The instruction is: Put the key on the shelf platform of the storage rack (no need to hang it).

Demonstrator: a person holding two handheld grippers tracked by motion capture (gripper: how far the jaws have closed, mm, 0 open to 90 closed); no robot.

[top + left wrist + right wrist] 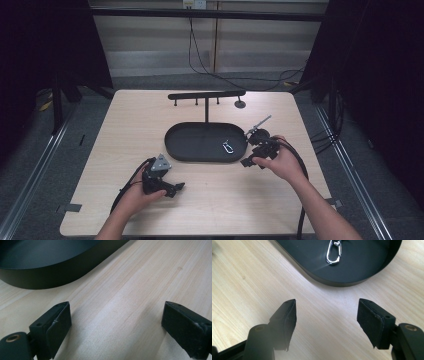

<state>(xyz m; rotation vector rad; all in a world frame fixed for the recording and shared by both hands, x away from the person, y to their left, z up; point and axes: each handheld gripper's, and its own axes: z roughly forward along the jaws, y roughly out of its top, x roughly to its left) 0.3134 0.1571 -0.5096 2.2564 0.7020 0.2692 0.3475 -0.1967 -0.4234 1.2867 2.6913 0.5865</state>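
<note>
A black oval tray (180, 142) lies mid-table with a silver snap hook (228, 147) in its right end. The hook (334, 252) and the tray wall (332, 281) sit just beyond my right gripper (327, 315), which is open over bare wood. In the high view the right gripper (248, 162) rests by the tray's right front edge. My left gripper (176, 189) sits nearer the front, left of centre. It (115, 320) is open too, nothing between its jaws, with the tray's wall (50, 277) ahead to its left.
A black T-shaped hanging stand (206, 95) with small pegs rises behind the tray. Cables trail from both grippers toward the table's front edge (200, 234). Dark curtains flank the wooden table (125, 120); cables lie on the floor behind.
</note>
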